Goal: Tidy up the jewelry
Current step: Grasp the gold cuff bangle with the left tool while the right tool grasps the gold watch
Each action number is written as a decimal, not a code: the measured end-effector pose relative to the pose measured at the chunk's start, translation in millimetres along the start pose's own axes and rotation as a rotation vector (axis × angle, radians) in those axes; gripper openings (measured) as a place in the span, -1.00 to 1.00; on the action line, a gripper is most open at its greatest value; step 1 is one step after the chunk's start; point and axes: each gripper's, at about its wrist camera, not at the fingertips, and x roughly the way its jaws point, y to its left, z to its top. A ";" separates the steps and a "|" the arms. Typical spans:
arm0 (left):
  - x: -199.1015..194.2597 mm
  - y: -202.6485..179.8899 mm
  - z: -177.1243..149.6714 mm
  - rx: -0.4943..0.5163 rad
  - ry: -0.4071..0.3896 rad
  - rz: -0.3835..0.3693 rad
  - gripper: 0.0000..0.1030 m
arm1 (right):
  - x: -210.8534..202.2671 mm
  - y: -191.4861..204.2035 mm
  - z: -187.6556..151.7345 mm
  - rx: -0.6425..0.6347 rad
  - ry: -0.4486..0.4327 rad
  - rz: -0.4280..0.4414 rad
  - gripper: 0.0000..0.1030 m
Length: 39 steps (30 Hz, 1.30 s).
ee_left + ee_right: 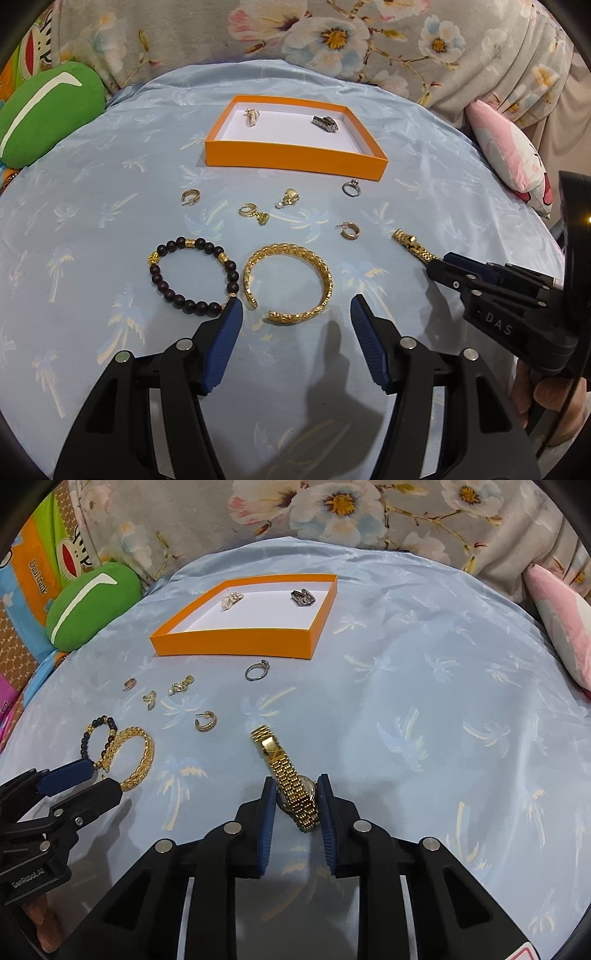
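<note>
Watch [295,790] sits pinched by right gripper [295,794], clear cloth [443,720] rightward.

A pale blue cloth [110,229] printed with palm trees covers the surface. An orange tray [295,158] sits toward its far side. Just in front of the tray lie a silver ring [351,188], several small gold earrings [255,212] and two gold hoops. Nearer than those lie a dark bead bracelet [192,277] and a gold bangle [288,284], touching; to the tray's near right lies a gold watch [291,775].
</note>
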 end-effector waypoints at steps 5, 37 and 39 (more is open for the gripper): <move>8.2 -3.1 2.1 0.003 0.029 0.016 0.14 | -6.4 -3.1 -8.6 0.035 -0.009 -0.009 -0.59; 30.1 -1.2 26.1 0.028 0.043 -0.030 0.06 | -9.8 -9.6 -11.8 0.074 -0.017 0.034 -0.58; 26.5 -1.9 24.2 0.031 0.033 -0.036 0.06 | -10.1 -9.9 -12.3 0.078 -0.018 0.038 -0.58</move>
